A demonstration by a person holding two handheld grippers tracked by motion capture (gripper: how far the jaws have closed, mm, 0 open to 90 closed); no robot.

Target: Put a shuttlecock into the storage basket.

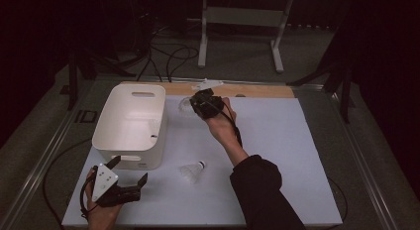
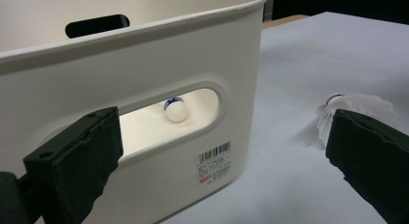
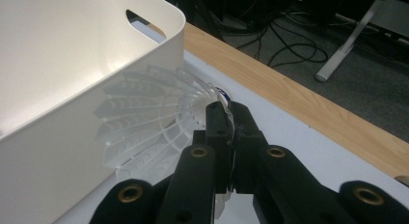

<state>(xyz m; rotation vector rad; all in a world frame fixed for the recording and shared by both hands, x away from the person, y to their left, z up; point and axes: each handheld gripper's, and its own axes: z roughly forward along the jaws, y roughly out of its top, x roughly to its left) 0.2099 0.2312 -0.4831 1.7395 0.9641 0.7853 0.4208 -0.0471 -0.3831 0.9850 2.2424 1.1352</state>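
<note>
- High view: the right gripper (image 1: 196, 102) is held just beside the far right corner of the white bin (image 1: 130, 125). Its jaws are closed on a white shuttlecock (image 1: 185, 105), which hangs between the gripper and the bin wall, not yet over the opening.
- High view: a second shuttlecock (image 1: 193, 171) lies on the white table sheet (image 1: 277, 141), nearer to the person than the right gripper and well apart from it. The left gripper (image 1: 130, 183) rests low at the near wall of the bin, with its jaws spread and nothing between them.
- Left gripper view: the two black jaws stand wide apart and hold nothing. Ahead of them is the handle slot of the bin (image 2: 144, 103), and through this slot a round white cork with a blue band (image 2: 174, 109) is visible, so one shuttlecock seems to be already inside. To the right of the jaws lies the loose shuttlecock (image 2: 357, 108) on the sheet.
- Right gripper view: the jaws are pressed together on the plastic skirt of the held shuttlecock (image 3: 149, 122), near its cork end. The bin rim (image 3: 164, 40) is just to the left of the gripper.
- Judgement: the work looks about one third done. One piece is in the bin, one is in the grip and must be dropped in, and one is not yet picked from the sheet.
</note>
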